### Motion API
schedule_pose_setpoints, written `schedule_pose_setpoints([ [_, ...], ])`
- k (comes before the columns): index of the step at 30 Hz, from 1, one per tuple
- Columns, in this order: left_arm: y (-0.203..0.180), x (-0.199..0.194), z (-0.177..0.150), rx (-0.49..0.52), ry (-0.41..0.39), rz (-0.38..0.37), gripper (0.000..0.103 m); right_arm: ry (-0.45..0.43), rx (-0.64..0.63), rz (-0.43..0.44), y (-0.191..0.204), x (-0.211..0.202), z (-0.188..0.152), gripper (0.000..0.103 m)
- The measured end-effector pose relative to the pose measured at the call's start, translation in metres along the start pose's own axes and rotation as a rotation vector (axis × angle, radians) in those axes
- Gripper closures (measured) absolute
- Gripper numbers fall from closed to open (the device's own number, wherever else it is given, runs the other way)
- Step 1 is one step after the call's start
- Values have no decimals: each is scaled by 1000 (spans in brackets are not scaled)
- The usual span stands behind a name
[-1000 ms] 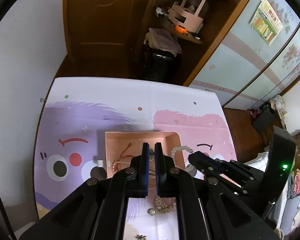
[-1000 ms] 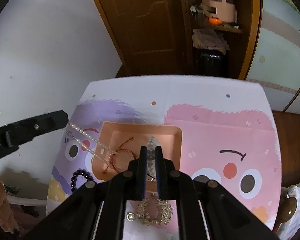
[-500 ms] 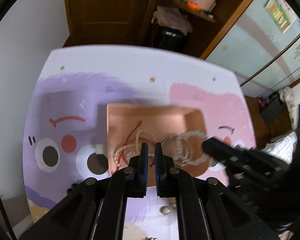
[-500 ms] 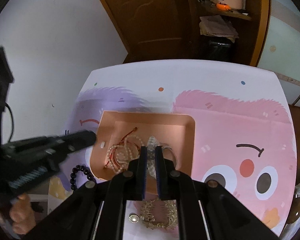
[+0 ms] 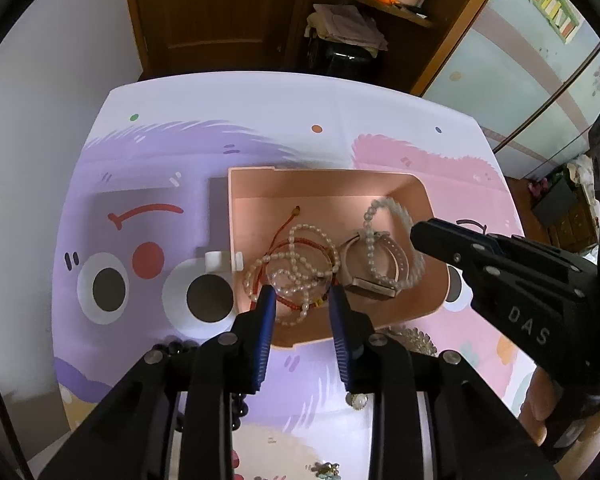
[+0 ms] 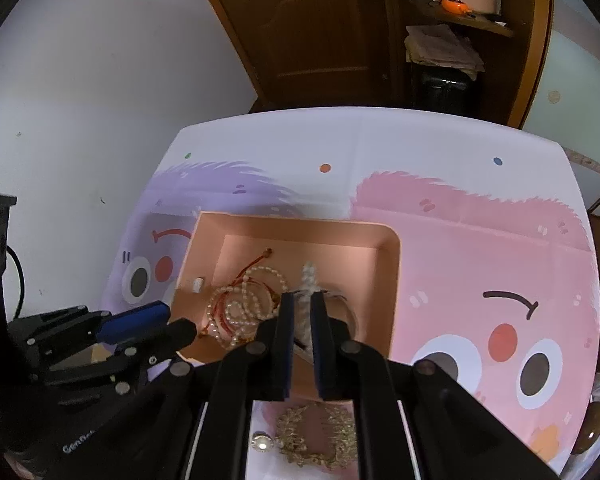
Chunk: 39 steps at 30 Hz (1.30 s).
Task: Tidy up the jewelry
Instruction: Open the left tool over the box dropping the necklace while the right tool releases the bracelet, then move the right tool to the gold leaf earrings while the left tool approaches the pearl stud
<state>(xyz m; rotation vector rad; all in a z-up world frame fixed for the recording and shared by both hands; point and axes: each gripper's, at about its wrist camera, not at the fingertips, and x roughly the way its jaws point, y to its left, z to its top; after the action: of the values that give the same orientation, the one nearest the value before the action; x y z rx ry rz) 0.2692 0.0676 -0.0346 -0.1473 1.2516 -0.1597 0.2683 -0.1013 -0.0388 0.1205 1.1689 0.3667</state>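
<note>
Left gripper (image 5: 302,300): jaws were pressed together 0.5 s ago on the pearl necklace (image 5: 296,268); now they stand spread over the near edge of the pink tray (image 5: 324,178) w/ nothing between them. So the necklace is released: it lies coiled in the tray's left half, tangled over a red cord bracelet (image 5: 286,236). Reads as that item done, left gripper free for the next piece.

Right gripper (image 6: 300,300): jaws close together, pinching a pale bead bracelet (image 6: 309,276) that stands up between them, low over the tray's right half. It hasn't let go yet. In the left view this bracelet loops over a watch w/ light strap (image 5: 370,276) lying in the tray at approx. 4 o'clock of the necklace.

Tray contents, L to R: small white clip thing at the left wall (can't tell what), necklace + red cord, then watch + bead bracelet.

Not yet in the tray, on the bench mat: black bead bracelet (image 5: 172,347) at approx. 7 o'clock of the tray, round stud (image 6: 261,445) and gold filigree piece (image 6: 318,436) at approx. 6 o'clock, near the front edge.
</note>
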Motion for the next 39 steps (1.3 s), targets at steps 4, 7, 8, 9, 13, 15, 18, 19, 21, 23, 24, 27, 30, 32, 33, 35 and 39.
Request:
schedule_pose_setpoints([
  [4, 3, -6, -2, -10, -5, -3, 75, -15, 0, -8, 4, -4, 2, 94],
  [7, 3, -10, -5, -8, -13, -3, 75, -31, 10, -14, 3, -8, 3, 93],
  [8, 3, -11, -6, -4, -17, 0, 75, -35, 11, -11, 2, -10, 3, 93],
  [9, 3, -13, -7, -1, -20, 4, 75, -39, 11, -10, 2, -12, 2, 94],
  [13, 2, -18, -11, 4, -28, 6, 75, -54, 4, -8, 3, -23, -1, 93],
  [15, 2, -22, -15, 7, -36, 6, 75, -63, 4, -6, 2, -28, -5, 93],
  [18, 0, -28, -21, 21, -51, 19, 69, -71, 8, -17, 1, -36, -15, 94],
  [19, 0, -29, -23, 24, -55, 22, 63, -71, 10, -17, 0, -37, -18, 94],
  [21, -1, -34, -28, 30, -66, 28, 58, -61, 16, -18, -1, -41, -27, 94],
  [23, -1, -37, -33, 34, -69, 30, 58, -55, 18, -19, -2, -44, -35, 94],
  [24, -2, -39, -35, 34, -70, 26, 58, -51, 16, -23, -1, -47, -41, 94],
  [27, -2, -44, -43, 39, -74, 26, 58, -39, 13, -29, 0, -52, -54, 94],
  [30, -4, -48, -49, 46, -82, 36, 54, -28, 10, -29, 2, -57, -66, 94],
  [32, -4, -53, -55, 50, -91, 39, 47, -21, 4, -31, 5, -59, -74, 94],
  [33, -4, -54, -57, 50, -94, 40, 46, -18, 3, -32, 6, -60, -76, 94],
  [35, -3, -57, -63, 50, -99, 41, 45, -11, 2, -28, 8, -62, -83, 93],
  [39, 0, -61, -73, 45, -105, 49, 42, -10, 9, -23, 7, -64, -96, 70],
])
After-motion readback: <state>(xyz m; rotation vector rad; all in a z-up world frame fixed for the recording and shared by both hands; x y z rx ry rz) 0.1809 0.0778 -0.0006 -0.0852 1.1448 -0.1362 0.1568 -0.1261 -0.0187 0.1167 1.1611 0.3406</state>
